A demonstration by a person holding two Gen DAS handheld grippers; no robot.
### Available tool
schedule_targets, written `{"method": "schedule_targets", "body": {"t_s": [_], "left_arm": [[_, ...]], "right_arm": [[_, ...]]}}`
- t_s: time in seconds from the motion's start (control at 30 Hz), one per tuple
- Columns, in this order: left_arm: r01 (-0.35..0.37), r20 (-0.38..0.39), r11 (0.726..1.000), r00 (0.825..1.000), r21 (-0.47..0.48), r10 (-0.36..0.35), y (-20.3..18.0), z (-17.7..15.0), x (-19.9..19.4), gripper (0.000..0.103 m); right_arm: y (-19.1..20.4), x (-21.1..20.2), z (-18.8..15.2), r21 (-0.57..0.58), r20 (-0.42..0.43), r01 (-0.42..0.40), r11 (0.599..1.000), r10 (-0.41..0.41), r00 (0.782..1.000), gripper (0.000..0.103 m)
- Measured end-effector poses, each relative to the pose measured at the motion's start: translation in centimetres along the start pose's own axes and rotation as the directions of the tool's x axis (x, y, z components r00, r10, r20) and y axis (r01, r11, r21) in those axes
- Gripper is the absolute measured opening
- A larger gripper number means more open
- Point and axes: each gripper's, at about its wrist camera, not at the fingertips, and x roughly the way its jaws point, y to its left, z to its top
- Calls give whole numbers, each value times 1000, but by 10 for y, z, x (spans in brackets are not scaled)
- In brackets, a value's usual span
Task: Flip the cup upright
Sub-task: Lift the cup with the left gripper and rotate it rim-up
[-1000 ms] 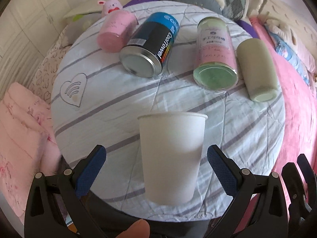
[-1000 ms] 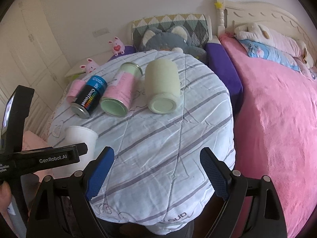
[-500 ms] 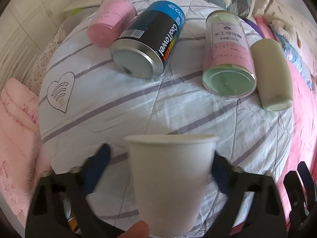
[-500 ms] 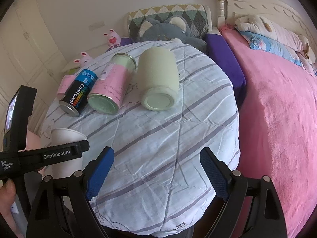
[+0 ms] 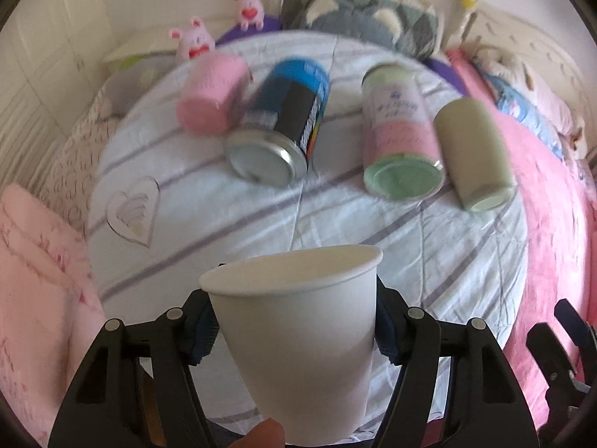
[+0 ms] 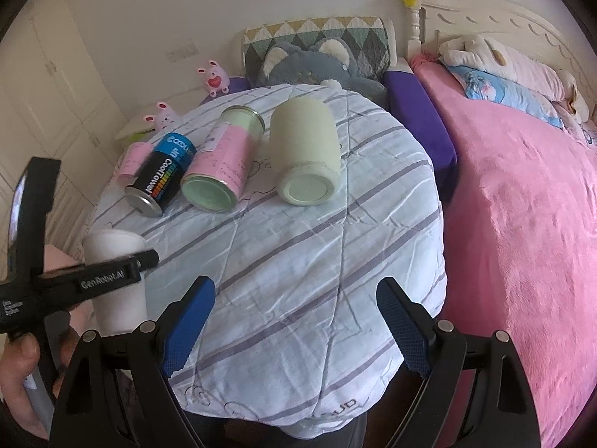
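A white paper cup (image 5: 302, 339) stands mouth-up between the blue pads of my left gripper (image 5: 294, 330), which is shut on its sides at the near edge of the round table (image 5: 261, 224). A thumb tip touches the cup's base. In the right wrist view the cup (image 6: 112, 268) shows at the left, held by the left gripper. My right gripper (image 6: 294, 321) is open and empty above the table's near side.
Lying on the striped cloth at the back: a pink cup (image 5: 211, 99), a black-and-blue can (image 5: 283, 123), a pink-and-green canister (image 5: 399, 134) and a pale green tumbler (image 5: 474, 149). A pink bed (image 6: 522, 224) is to the right, with plush toys behind.
My left gripper has closed on the paper cup, which stood free between open jaws a second ago. The view has tilted up a little. The right gripper stays open.
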Motion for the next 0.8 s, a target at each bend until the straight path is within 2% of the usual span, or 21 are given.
{"method": "schedule_targets", "body": {"t_s": [0.1, 0.13, 0.2, 0.27, 0.3, 0.33, 0.43, 0.5, 0.57, 0.67, 0.8], "left_arm": [[-14, 135, 999, 991, 45, 8, 0, -1, -20, 69], [-13, 202, 998, 979, 65, 0, -1, -3, -27, 69], [-8, 325, 994, 945, 106, -27, -3, -9, -40, 69], [-31, 468, 989, 883, 146, -42, -6, -21, -50, 69], [-80, 551, 983, 834, 166, -25, -10, -31, -52, 69], [-102, 585, 979, 811, 177, -21, -9, -34, -49, 70], [-160, 654, 968, 756, 192, -5, -11, -46, -35, 70], [-182, 667, 961, 745, 206, -1, -13, -54, -24, 70], [-162, 667, 963, 745, 217, -25, -12, -59, -18, 70], [-148, 677, 963, 734, 225, -45, -10, -70, -15, 70], [-123, 677, 965, 733, 230, -68, -4, -87, -14, 70]], "right_arm": [[2, -9, -5, 3, 12, 7, 1000, -7, 1000, 90], [3, -12, -7, 4, 17, 11, 1000, -11, 1000, 90], [2, -17, -11, 10, 28, 16, 1000, -17, 999, 90], [2, -21, -16, 17, 33, 32, 999, -32, 999, 90], [1, -23, -21, 20, 29, 43, 999, -44, 999, 90], [0, -24, -25, 22, 26, 51, 998, -52, 998, 90], [-6, -28, -40, 49, 17, 86, 995, -87, 996, 90], [-11, -29, -50, 71, 8, 105, 992, -106, 994, 90], [-13, -29, -60, 79, -8, 133, 988, -133, 991, 90], [-13, -29, -70, 84, -17, 161, 983, -160, 987, 90], [-8, -26, -83, 75, -36, 177, 981, -174, 984, 90]]}}
